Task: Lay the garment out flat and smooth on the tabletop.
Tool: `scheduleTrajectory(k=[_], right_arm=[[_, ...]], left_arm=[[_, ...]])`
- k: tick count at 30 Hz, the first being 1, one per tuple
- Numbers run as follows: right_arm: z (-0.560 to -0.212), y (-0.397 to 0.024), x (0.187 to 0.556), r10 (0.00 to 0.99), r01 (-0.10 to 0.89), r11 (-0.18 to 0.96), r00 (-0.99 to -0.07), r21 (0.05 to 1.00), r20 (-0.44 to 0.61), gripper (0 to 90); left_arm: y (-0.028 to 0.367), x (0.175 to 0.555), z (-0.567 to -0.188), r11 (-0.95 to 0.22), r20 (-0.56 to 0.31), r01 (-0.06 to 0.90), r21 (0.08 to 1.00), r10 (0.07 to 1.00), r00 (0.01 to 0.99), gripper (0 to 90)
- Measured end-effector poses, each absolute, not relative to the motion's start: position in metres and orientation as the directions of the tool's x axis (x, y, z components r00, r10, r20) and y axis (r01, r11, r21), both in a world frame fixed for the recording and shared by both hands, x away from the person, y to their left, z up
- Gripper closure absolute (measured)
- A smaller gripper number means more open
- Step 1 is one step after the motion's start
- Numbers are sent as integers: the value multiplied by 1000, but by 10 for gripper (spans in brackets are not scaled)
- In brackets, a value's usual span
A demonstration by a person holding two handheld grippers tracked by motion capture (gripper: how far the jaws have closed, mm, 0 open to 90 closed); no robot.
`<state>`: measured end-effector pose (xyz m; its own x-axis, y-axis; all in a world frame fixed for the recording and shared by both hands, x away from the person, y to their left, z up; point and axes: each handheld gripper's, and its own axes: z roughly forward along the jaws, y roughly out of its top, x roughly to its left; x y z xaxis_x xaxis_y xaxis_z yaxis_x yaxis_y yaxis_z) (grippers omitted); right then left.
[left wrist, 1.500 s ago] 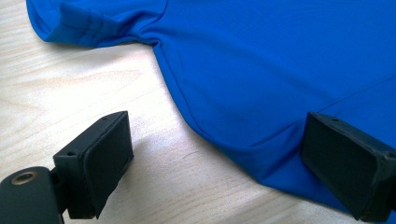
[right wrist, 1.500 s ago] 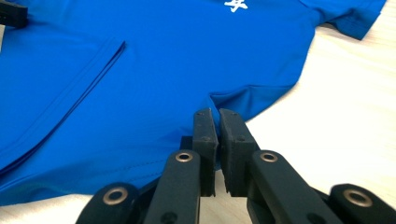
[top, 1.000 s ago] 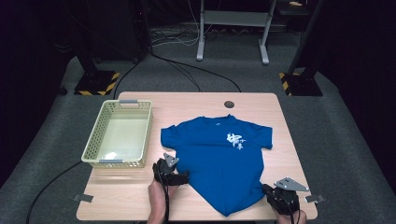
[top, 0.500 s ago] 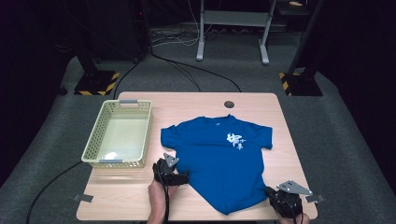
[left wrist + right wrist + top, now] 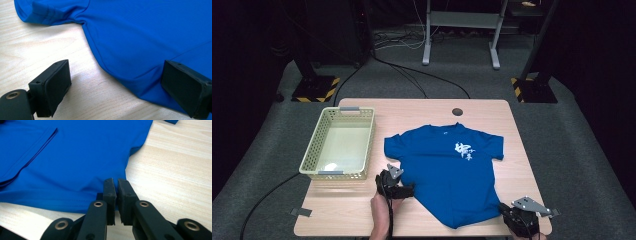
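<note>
Barely anything moved, right gripper point(image 5: 523, 218) slid tad nearer, jaws pressed on hem corner of blue soft jersey t-shirt point(image 5: 447, 167) mid-table. Left gripper point(image 5: 120, 87) spread over side seam. Light, floppy; edges best.

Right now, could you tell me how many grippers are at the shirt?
2. The left gripper, jaws open, sits at the blue shirt's left side edge; the right gripper, jaws closed, sits at its bottom hem corner.

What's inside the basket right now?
The basket looks empty in the high view: its pale floor shows bare, with a bright glare near the front. The near wall hides a strip of floor behind it. The blue shirt lies beside it on the table.
</note>
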<state>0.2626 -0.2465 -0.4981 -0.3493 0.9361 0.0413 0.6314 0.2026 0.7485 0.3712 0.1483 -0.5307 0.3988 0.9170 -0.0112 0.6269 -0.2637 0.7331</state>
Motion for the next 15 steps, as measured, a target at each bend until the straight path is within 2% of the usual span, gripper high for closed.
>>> scheduleTrajectory(k=[5, 8, 15], right_arm=[[-499, -249, 257, 938, 642, 200, -344, 740, 44, 822], [-499, -253, 251, 939, 652, 192, -340, 733, 56, 765], [-483, -262, 239, 928, 656, 166, -357, 736, 109, 494]], left_arm=[[148, 371, -531, -264, -10, 627, 733, 917, 398, 87], [148, 371, -531, -264, -11, 627, 733, 917, 399, 86], [148, 371, -531, -264, -11, 627, 733, 917, 398, 87]])
